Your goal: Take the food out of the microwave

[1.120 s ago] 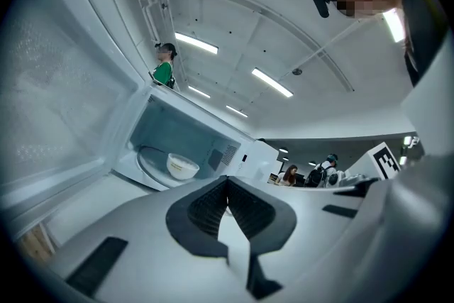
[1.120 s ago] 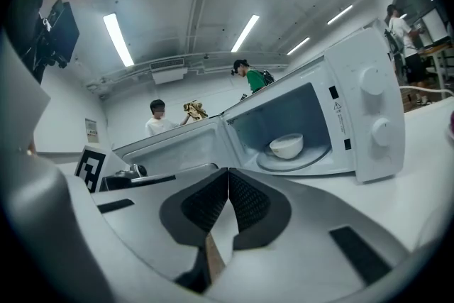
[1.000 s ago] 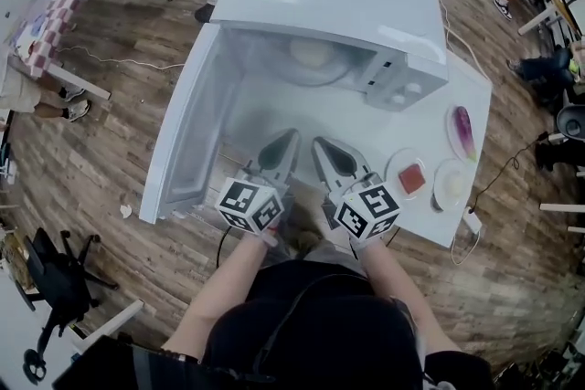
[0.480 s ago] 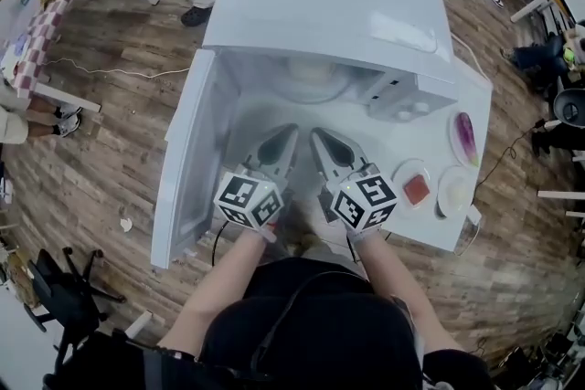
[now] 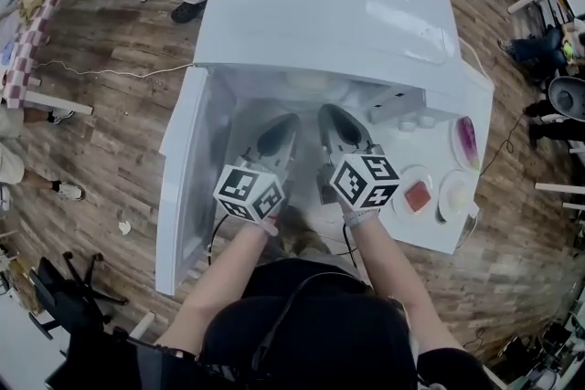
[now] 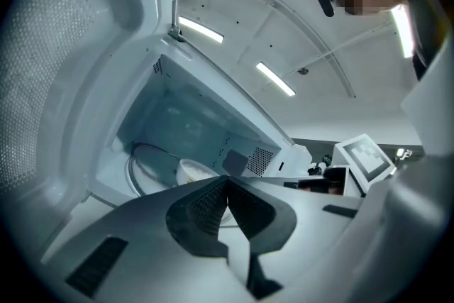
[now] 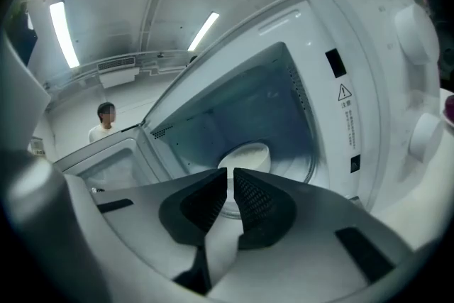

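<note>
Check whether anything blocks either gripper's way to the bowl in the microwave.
Nothing visible does. The door stands open, and the bowl sits straight ahead of the left gripper and right gripper.

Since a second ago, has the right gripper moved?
Yes. The right gripper has moved forward toward the microwave opening: against the plate of red food, its marker cube was short of it, now level with it.
</note>
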Demonstrator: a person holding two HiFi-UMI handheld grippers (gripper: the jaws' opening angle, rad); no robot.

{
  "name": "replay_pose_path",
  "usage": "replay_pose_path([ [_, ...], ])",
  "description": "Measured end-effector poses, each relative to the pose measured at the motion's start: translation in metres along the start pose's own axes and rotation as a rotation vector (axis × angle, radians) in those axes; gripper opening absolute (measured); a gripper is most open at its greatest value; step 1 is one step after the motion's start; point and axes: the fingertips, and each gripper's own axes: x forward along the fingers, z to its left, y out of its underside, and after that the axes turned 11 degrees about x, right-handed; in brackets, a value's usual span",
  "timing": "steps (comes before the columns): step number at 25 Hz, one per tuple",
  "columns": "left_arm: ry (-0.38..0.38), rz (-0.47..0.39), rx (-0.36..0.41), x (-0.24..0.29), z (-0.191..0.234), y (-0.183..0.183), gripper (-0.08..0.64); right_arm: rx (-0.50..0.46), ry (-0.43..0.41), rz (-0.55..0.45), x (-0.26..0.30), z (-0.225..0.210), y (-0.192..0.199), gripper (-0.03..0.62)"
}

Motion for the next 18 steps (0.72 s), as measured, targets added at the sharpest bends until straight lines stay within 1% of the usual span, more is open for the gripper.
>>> replay_pose_path([
  [1,-0.002,-0.002,-0.002,0.001,0.002,-0.001,0.011,0.016,0.010,-0.004,0.004,-0.003,-0.002,0.032],
  [3,-0.007,-0.004,-0.005,0.003,0.007,-0.002,0.011,0.052,0.029,-0.012,0.013,-0.008,-0.006,0.088],
  [6,-0.013,-0.005,-0.011,0.005,0.014,-0.003,0.011,0.110,0.058,-0.024,0.026,-0.015,-0.011,0.124],
  [9,-0.016,-0.002,-0.013,0.006,0.019,-0.002,0.011,0.189,0.091,-0.024,0.038,-0.024,-0.013,0.173],
  [13,-0.014,0.000,-0.021,0.006,0.023,-0.001,0.011,0.296,0.136,-0.018,0.050,-0.035,-0.013,0.198],
  [18,-0.008,0.005,-0.028,0.003,0.027,0.001,0.011,0.360,0.183,-0.001,0.060,-0.044,-0.013,0.204],
])
